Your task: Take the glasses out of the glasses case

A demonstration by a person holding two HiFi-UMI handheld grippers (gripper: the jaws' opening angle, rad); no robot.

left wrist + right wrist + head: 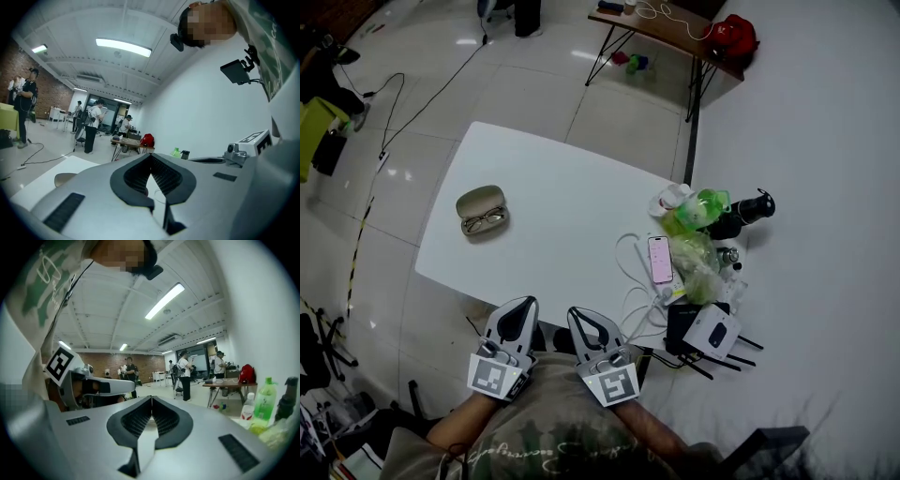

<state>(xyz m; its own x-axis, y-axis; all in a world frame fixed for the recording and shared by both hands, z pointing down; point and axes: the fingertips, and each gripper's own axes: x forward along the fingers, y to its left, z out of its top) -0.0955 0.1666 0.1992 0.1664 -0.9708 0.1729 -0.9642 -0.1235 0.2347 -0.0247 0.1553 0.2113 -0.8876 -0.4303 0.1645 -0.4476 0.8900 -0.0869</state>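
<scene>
Well short of the glasses case (pixel 482 210), open with the glasses (pixel 486 221) exposed for lifting, left gripper (pixel 525 303) and right gripper (pixel 578 313) hover fully closed, empty.

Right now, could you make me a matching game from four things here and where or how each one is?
Things:
1 glasses case
2 phone
3 red bag
4 left gripper

Places or states:
A on the far wooden table
B jaws together, nothing between them
C open, glasses inside, on the white table
D lying screen up near the white table's right edge

Pairs: 1-C; 2-D; 3-A; 4-B
</scene>
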